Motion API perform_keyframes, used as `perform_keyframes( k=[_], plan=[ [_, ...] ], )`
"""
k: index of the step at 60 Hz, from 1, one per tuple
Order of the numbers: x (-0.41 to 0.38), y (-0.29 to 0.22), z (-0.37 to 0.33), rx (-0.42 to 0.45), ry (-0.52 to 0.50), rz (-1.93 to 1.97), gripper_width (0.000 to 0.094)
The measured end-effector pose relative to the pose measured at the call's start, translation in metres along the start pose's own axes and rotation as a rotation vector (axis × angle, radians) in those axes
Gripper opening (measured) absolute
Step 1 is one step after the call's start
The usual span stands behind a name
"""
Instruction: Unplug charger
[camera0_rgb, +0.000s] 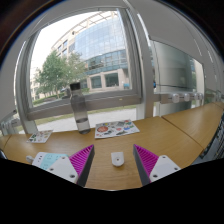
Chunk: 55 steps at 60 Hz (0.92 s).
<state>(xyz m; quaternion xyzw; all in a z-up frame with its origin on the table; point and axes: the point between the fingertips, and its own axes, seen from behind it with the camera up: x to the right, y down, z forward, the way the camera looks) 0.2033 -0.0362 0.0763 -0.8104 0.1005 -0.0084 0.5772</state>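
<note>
A small white charger (117, 158) sits on the wooden table (170, 140), between my two fingers with a clear gap at either side. My gripper (115, 161) is open, its magenta pads (82, 159) standing wide apart on either side of the charger. No cable shows on the charger from this view.
A colourful magazine (117, 129) lies beyond the charger. A teal-and-white booklet (52, 163) lies by the left finger. A tall grey device (79, 108) stands by the window. Another paper (40, 137) lies at the far left. A second table (200, 118) stands to the right.
</note>
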Motion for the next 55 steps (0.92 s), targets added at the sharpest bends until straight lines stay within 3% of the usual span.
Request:
perform_keyframes(
  k=[9, 20, 34, 55],
  plan=[
    [-0.013, -0.021, -0.065, 0.092, -0.064, -0.051, 0.0777],
    [-0.021, -0.002, -0.119, 0.105, -0.114, -0.125, 0.0791],
    [-0.009, 0.011, -0.150, 0.086, -0.135, -0.118, 0.0789],
    [0.015, 0.037, -0.166, -0.013, -0.125, -0.137, 0.0794]
  ],
)
